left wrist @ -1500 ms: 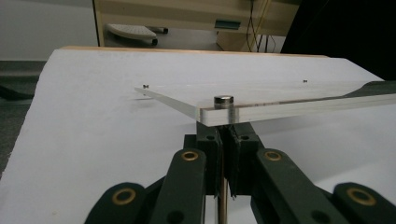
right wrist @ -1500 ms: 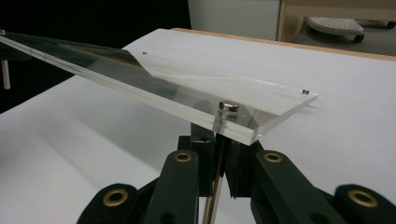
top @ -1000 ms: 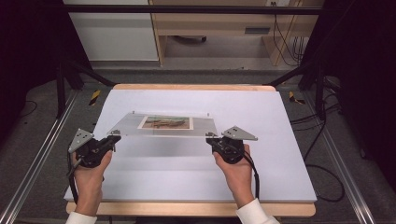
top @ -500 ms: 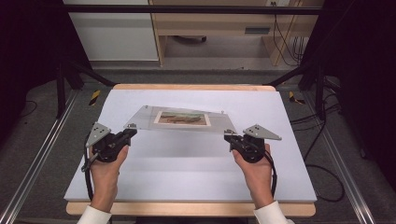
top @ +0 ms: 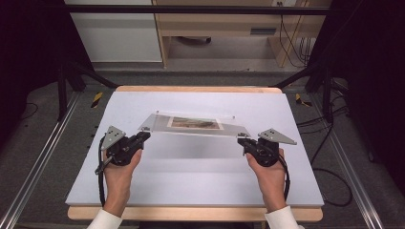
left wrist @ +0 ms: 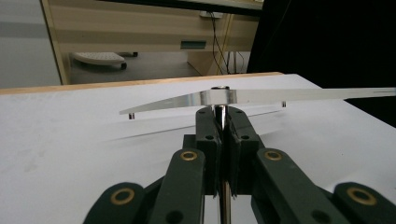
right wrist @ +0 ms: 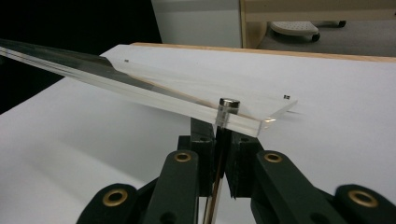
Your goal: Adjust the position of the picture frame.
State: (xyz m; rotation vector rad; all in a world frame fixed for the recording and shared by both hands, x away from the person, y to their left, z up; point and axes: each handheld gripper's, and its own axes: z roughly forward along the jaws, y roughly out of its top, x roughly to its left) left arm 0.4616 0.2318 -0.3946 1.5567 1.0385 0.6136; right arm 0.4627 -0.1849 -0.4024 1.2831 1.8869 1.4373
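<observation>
Shift since earlier frame: both hands are sitting farther right over the table than a second ago, and the clear acrylic frame (top: 193,126) is riding along between them, its far edge now showing more tilt.
Left hand: nearest the table's front edge, it is gripping the left gripper (top: 141,138) from behind, cable trailing down along the wrist.
Left jaws: in the left gripper view they are pressing together on a metal corner post (left wrist: 222,112) under the panel, with no gap on either side of it.
Right hand: it is holding the right gripper (top: 243,141) level with the other, grey plate uppermost.
Right jaws: in the right gripper view they are clamping the other near corner post (right wrist: 227,109), whose cap is standing just above the panel's top face.
Frame position: it is hanging clear of the white board (top: 191,186), near edge carried by the two grippers, a shadow lying on the board beneath; the picture sheet (top: 195,123) is sitting inside, toward the far side.
Step in hand: carrying the frame across the board, judging by the lift and the twin grip.
Next move: it is calling for both hands travelling together at one height, so the panel is not twisting on its posts, then lowering evenly before either grip is loosening.
Far side: a wooden desk (top: 224,24) is standing beyond the table.
</observation>
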